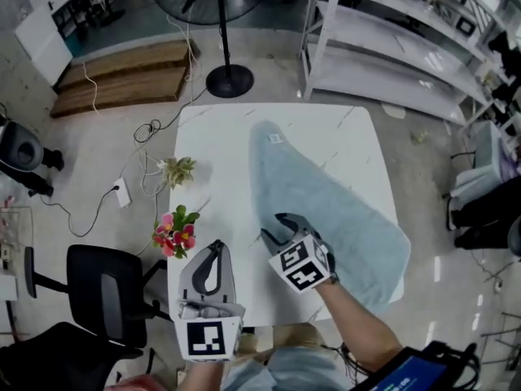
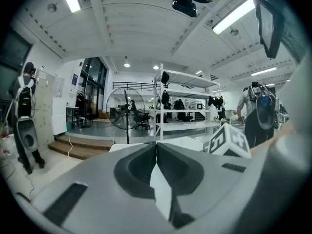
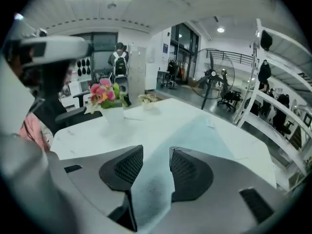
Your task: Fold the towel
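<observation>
A light blue towel lies on the white table, folded into a long wedge that runs from a narrow far end to a wide end at the near right corner. A small white label sits near its far tip. My right gripper hovers over the towel's near left edge with its jaws apart. In the right gripper view the towel shows through the gap of the right gripper, and the pads do not press on it. My left gripper is shut and empty at the table's near left edge. In its own view the left gripper points level across the room.
A vase of pink flowers and a small potted plant stand along the table's left edge. A black office chair is to the left, with a standing fan and white shelving beyond. People stand in the background.
</observation>
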Demonstrator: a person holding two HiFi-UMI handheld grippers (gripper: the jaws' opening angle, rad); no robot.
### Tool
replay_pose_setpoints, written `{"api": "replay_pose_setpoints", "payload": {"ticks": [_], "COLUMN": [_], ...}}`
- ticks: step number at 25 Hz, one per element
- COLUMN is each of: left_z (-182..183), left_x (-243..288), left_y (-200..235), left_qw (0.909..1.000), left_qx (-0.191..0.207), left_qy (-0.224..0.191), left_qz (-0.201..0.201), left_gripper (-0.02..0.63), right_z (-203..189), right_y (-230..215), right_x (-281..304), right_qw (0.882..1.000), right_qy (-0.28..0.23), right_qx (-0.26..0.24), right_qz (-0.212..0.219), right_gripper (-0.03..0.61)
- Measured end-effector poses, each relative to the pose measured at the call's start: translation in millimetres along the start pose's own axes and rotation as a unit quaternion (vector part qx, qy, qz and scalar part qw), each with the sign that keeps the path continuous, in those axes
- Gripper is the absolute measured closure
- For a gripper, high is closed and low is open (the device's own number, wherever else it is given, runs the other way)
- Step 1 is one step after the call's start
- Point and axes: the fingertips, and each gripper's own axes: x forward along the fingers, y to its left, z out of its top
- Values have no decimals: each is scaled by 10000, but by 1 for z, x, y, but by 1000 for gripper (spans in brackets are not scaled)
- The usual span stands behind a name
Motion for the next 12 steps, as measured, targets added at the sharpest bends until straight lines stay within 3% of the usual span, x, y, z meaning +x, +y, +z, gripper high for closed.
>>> {"api": "replay_pose_setpoints", "payload": {"ticks": [5, 9, 10, 12], "left_z": [-23, -37, -38, -37], "left_x": [-11, -12, -11, -5], "left_y": [30, 42, 42, 38], "left_qw": [9977, 9953, 9951, 9954], "left_qx": [-243, -322, -321, -290], "left_qy": [295, 457, 471, 477], "left_qz": [560, 795, 811, 783], "left_gripper": [604, 604, 604, 604], "right_z": [-24, -30, -30, -30], "right_y": [17, 17, 14, 6], "right_x": [57, 68, 69, 68], "right_qw": [9978, 9962, 9961, 9962], "right_qy": [628, 823, 846, 856], "right_qx": [-119, 41, 21, -85], "right_qz": [202, 267, 238, 167], "right_gripper": [377, 385, 406, 548]}}
